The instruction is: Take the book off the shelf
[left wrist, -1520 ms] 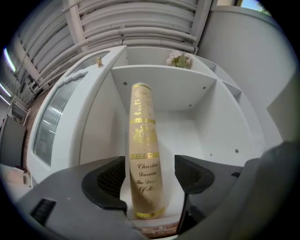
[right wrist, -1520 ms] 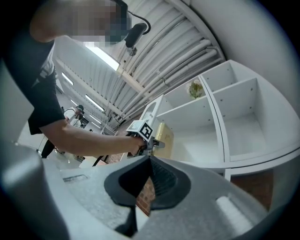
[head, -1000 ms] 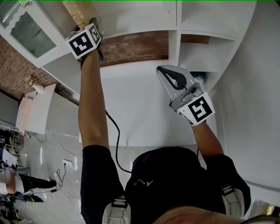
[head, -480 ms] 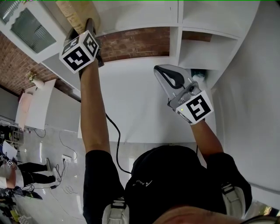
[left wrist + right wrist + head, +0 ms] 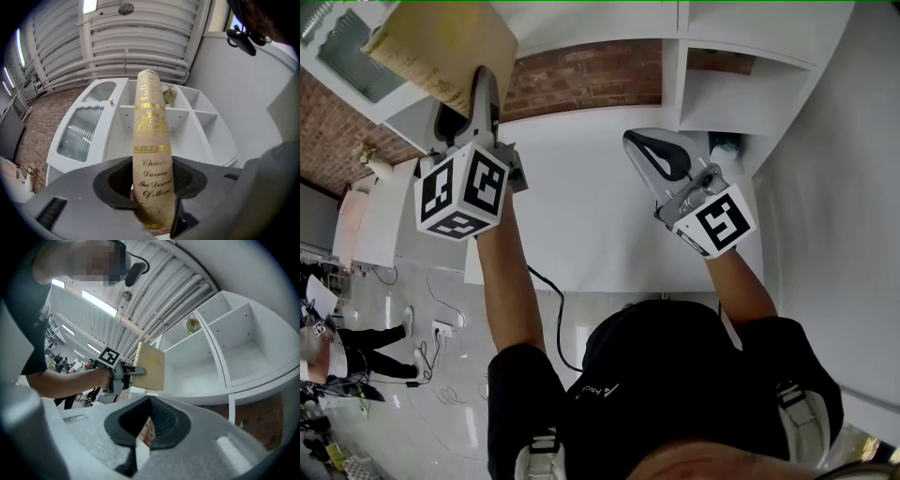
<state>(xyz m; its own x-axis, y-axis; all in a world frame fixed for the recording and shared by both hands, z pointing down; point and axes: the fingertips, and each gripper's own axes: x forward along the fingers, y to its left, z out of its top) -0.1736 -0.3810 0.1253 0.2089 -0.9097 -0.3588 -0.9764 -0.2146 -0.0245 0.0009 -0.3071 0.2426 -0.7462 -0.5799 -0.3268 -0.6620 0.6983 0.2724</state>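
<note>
- Shelf (image 5: 682,66): one white unit of open compartments, standing along the far edge of the bench over a strip of brick wall. Beside the compartments, one door with ribbed glass (image 5: 77,133) is seen in the left gripper view.
- Bench (image 5: 591,216): one white top, running from the shelf to the person's body at its near edge.
- Person (image 5: 675,394): one, in a dark shirt, with both arms raised over the bench and one gripper in each hand.
- Book (image 5: 441,47): one, tan, with the gilt spine lettering "Charles Darwin, The Descent of Man". It is clear of the shelf, held in the air above the far left corner of the bench, spine toward the left gripper's camera.
- Left gripper (image 5: 152,164): its two fingers pinch the book at the lower part of the spine, one on each cover.
- Right gripper (image 5: 642,150): over the far right part of the bench, its fingers pressed together with nothing between them.
- Marker cubes: two, one on the left gripper (image 5: 464,192) and one on the right gripper (image 5: 717,220).
- Compartment contents: one small plant (image 5: 192,324) stands in an upper compartment. One teal thing (image 5: 727,147), too small to identify, sits in the compartment at the far right corner. The other compartments in view hold nothing.
</note>
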